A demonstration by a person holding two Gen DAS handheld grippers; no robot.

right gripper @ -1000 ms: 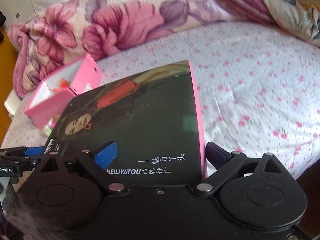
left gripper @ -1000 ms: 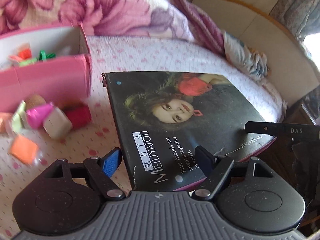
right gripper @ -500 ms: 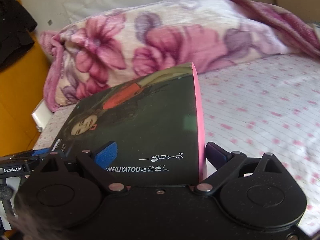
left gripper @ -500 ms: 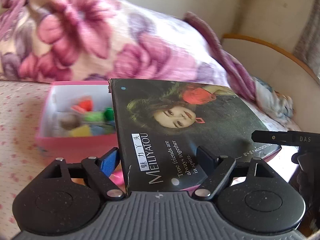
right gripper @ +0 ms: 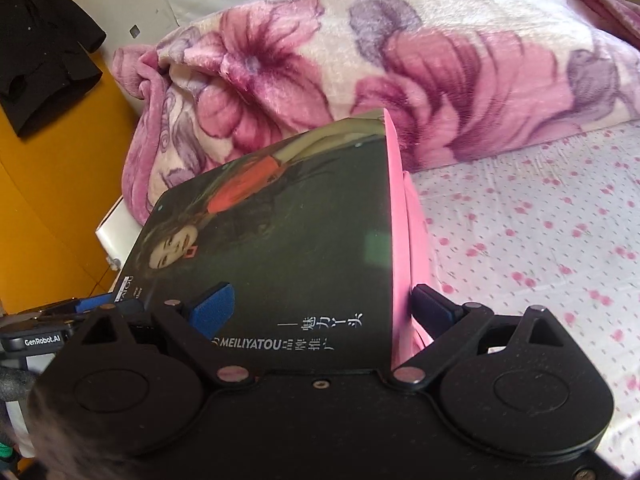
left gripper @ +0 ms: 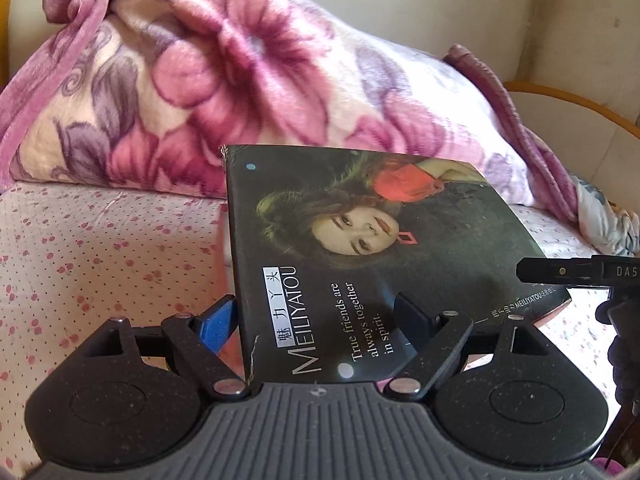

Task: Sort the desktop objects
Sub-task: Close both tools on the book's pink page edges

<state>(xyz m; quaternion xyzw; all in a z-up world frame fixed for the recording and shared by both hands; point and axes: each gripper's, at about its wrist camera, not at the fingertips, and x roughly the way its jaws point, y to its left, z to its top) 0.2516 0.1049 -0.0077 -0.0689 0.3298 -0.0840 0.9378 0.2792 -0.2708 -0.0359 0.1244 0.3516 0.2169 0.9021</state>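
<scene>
Dark box lid (left gripper: 372, 264) w/ the woman's pic is gripped at both ends: left claw (left gripper: 316, 320) clamped on the MEILIYATOU end, right claw (right gripper: 320, 304) clamped on the pink-edged end. Lid's held tilted above the bed sheet (left gripper: 100, 248), just in front of the floral blanket (left gripper: 240, 80). Black clothing (right gripper: 40, 40) is seen further back, left of the lid.

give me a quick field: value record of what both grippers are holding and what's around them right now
held item: dark glossy box lid with a woman's portrait and pink edges
left gripper: shut on one end of the lid
right gripper: shut on the opposite end
lid pose: lifted off the bed, roughly level
surface below: white bedsheet with pink cherry print
behind: pink and purple floral fleece blanket
other: black garment on the yellow surface at the right view's left edge
</scene>
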